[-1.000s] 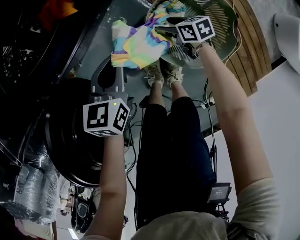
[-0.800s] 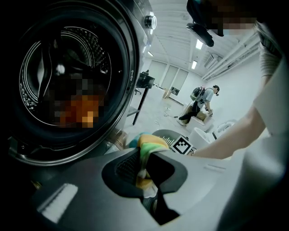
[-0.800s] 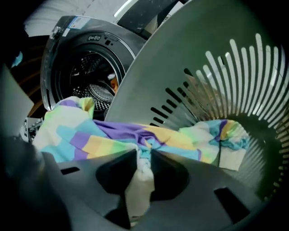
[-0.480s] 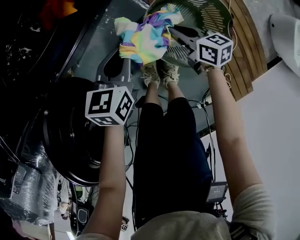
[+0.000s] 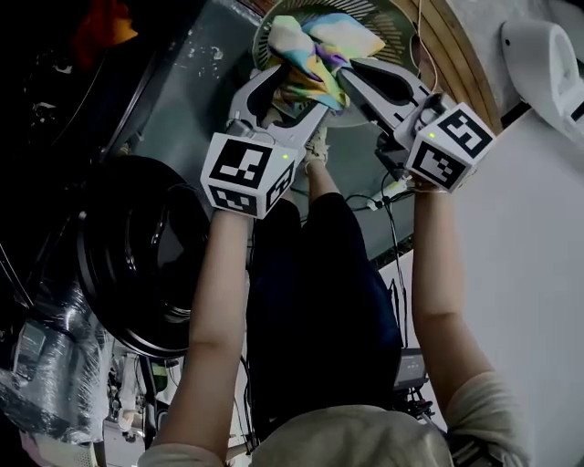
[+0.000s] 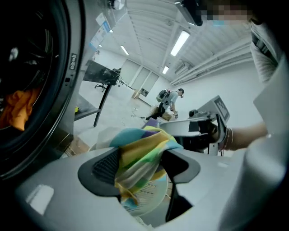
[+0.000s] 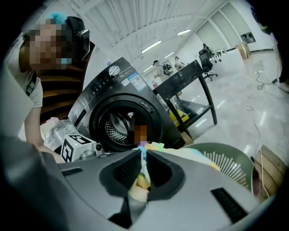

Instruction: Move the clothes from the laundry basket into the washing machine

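1. At the left of the head view the front-loading washing machine (image 5: 137, 264) shows its dark round opening. An orange garment (image 5: 96, 23) sits in the upper left corner.
2. Left of centre, the left gripper (image 5: 297, 91) reaches toward the top of the frame. In the left gripper view its jaws stand spread, and a thick bunch of the multicoloured garment (image 5: 319, 46) fills the gap between the pads (image 6: 106, 167).
3. The multicoloured garment hangs at the upper middle of the head view, in front of the green laundry basket (image 5: 401, 23) and raised off it.
4. Below the grippers, at the centre of the frame, are the person's dark-trousered legs (image 5: 319, 283).
5. Right of centre, the right gripper (image 5: 351, 80) comes in from the right. In the right gripper view its jaws are pressed together on a thin fold of the same garment, with the washing machine behind at centre left and the basket at lower right.
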The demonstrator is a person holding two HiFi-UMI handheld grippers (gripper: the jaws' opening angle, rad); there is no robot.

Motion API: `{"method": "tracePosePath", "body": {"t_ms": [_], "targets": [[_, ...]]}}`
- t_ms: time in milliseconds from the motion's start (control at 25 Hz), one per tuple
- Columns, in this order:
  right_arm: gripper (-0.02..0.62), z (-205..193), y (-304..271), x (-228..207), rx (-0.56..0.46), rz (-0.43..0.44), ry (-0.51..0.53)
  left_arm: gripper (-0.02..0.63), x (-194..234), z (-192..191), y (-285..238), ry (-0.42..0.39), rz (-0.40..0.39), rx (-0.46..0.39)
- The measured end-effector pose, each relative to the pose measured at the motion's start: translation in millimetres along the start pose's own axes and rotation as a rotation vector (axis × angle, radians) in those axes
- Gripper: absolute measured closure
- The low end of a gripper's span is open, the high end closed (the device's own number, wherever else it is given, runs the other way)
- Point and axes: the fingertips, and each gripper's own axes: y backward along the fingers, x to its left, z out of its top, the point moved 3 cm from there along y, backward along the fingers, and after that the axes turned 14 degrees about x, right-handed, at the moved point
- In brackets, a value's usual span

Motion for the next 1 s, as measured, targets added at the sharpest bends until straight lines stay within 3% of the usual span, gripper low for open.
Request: {"method": "tracePosePath", "body": {"t_ms": [160,360,480,600,720,880,1000], "targets": [[0.558,10,5,12,0.038,0.03,0.034,0.272,-15,9,-4,-0.209,-0.03,0.046],[0.558,2,-4,29,0.208,0.107,0.127,0.259,-28,13,-7,-0.655,0.074,0.181],[0.558,0,-16,32,0.292,0.151,0.186,0.261,-30,14,-12,-0.785,0.08,0.219],[0.558,0,-27,34,0.357,0.168,0.238,0.304,-29,10,-17,-0.806,0.046,0.249],[0.558,1,-32,32,0.371,0.162,0.248,0.378,-24,8,-19,-0.741,0.038,0.241],[0.557,1,-40,24,0.255,0.133,0.149,0.425,-7,3,-11,-0.546,0.063,0.207],[0.548,3,-45,22,0.156,0.106,0.086,0.448,4,3,-1,-0.48,0.086,0.19]]}}
